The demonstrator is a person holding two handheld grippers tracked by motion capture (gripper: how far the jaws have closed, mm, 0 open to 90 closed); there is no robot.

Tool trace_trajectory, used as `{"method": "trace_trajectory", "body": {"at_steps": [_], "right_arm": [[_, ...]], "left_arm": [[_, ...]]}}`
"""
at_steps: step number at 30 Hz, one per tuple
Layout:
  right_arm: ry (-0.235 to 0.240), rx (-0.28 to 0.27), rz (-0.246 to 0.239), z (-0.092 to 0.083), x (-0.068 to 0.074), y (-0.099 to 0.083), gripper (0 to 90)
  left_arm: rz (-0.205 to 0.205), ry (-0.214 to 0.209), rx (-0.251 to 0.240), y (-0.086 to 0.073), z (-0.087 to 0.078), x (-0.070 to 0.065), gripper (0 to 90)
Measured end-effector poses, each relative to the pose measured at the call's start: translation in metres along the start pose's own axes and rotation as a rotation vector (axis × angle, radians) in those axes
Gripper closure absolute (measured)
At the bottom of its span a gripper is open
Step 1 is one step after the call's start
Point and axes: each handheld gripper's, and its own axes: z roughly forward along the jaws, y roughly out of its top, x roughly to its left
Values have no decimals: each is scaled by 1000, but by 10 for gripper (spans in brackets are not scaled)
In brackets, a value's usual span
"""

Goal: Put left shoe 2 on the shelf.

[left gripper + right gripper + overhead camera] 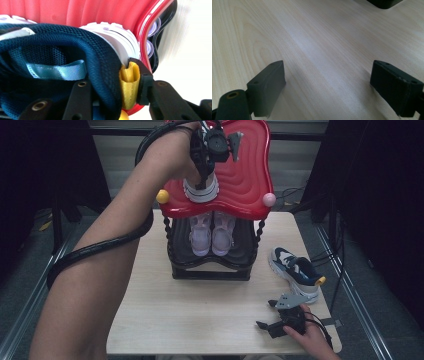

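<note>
Left gripper reaches up to the red top shelf of the shoe rack, its jaws astride the heel collar of a navy sneaker. From the left gripper view, one jaw sits inside the navy sneaker's collar and the other presses the yellow heel loop from outside; the grip looks light, possibly easing. The navy sneaker rests sole-down on the red top shelf, near its front edge.

Right gripper lies low on the counter at your near right, jaws wide apart, nothing between them.

A matching sneaker lies on the counter just beside the shoe rack, near your right gripper. A pink pair occupies the lower shelf.

Step in hand, as judged: setting the navy sneaker down. Next, open the left gripper fully, lift clear without snagging the yellow heel loop, then fetch the matching sneaker.
</note>
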Motion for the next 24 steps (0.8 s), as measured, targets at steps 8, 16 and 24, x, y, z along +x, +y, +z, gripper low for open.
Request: {"method": "trace_trajectory", "body": {"at_steps": [8, 16, 24], "right_arm": [[0, 0, -1, 0, 0, 0, 120], [-1, -1, -1, 0, 0, 0, 120], [-1, -1, -1, 0, 0, 0, 120]], "left_arm": [[-8, -9, -3, -1, 0, 1, 595], [44, -11, 24, -3, 0, -2, 640], [45, -8, 24, -7, 0, -2, 651]]}}
